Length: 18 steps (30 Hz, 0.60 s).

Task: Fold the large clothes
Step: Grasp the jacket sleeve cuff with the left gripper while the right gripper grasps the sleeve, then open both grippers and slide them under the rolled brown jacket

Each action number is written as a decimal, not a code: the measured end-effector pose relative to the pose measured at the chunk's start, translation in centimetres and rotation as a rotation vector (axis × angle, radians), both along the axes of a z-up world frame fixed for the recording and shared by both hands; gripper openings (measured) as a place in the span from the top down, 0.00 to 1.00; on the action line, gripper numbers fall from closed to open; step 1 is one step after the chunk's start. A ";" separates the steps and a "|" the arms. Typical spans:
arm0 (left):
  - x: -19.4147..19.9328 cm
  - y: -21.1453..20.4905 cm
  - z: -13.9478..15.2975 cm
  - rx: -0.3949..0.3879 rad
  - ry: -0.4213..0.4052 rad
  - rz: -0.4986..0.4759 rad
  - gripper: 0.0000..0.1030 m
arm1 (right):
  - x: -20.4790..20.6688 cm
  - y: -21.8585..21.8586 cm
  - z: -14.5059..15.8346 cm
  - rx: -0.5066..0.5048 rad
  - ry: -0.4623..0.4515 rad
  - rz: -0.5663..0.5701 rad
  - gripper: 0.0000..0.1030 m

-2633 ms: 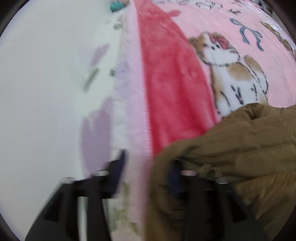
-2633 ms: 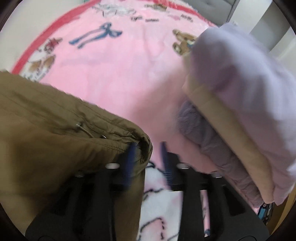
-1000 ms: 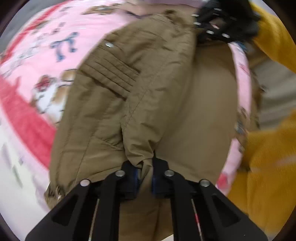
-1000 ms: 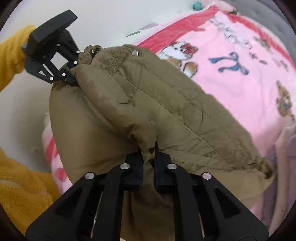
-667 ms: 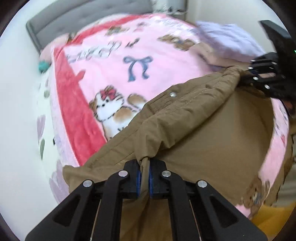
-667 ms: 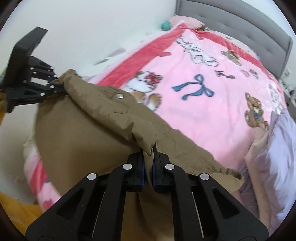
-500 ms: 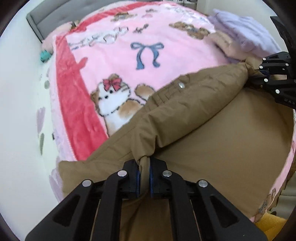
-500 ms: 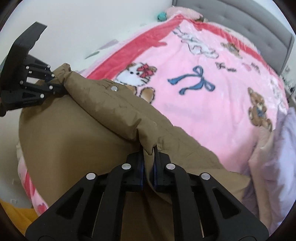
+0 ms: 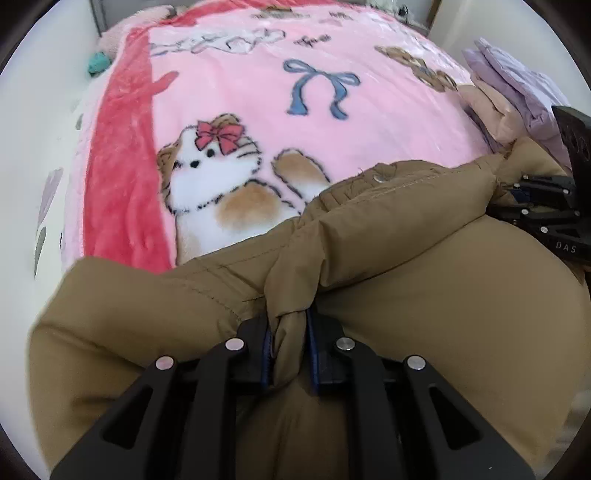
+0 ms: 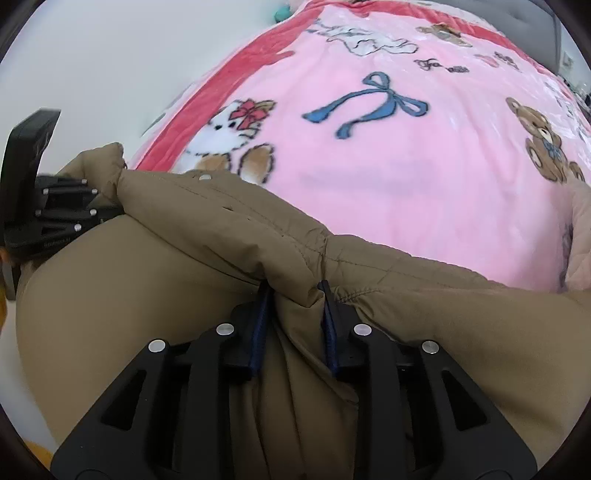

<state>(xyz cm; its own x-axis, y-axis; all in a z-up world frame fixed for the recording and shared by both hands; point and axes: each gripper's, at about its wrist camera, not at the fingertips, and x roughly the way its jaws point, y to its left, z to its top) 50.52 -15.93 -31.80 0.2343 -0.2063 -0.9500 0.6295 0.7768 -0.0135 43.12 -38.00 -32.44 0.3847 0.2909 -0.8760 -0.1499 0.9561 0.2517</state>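
"DAS" reads on the right tool (image 9: 517, 195), seen only from the left wrist. Both tools' jaws have just been opening. The left tool (image 9: 290, 347) pinches the brown jacket (image 9: 424, 295) loosely; the right stands spread around a fold on the bed's pink blanket (image 10: 388, 166).

One brown jacket (image 9: 424, 295), one pink cartoon blanket (image 9: 251, 103), one bed headboard (image 10: 532, 14), two black grippers, left gripper (image 9: 290, 354) and right gripper (image 10: 293, 328), two folded garments at three o'clock (image 9: 517, 85)
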 end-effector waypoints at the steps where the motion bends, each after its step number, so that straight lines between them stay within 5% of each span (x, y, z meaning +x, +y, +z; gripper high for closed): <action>1: -0.3 -0.1 -0.3 0.000 -0.034 -0.003 0.85 | 0.0 -0.1 -0.5 0.013 -0.010 -0.009 0.76; 10: -1.6 0.4 -1.9 -0.061 -0.212 0.040 0.85 | -0.3 -1.2 -2.3 0.092 -0.093 -0.060 0.71; 14: -3.0 0.7 -0.9 -0.053 -0.295 0.021 0.81 | -1.4 0.0 -0.9 -0.012 -0.142 -0.069 0.61; 16: -4.2 1.3 0.5 -0.035 -0.341 0.007 0.71 | -2.9 0.8 0.8 -0.090 -0.183 -0.080 0.51; 17: -5.2 1.9 1.8 -0.045 -0.373 -0.004 0.58 | -3.9 0.9 2.1 -0.101 -0.214 -0.082 0.41; 18: -5.9 2.4 2.7 -0.064 -0.399 -0.004 0.35 | -5.1 0.9 3.5 -0.099 -0.259 -0.092 0.31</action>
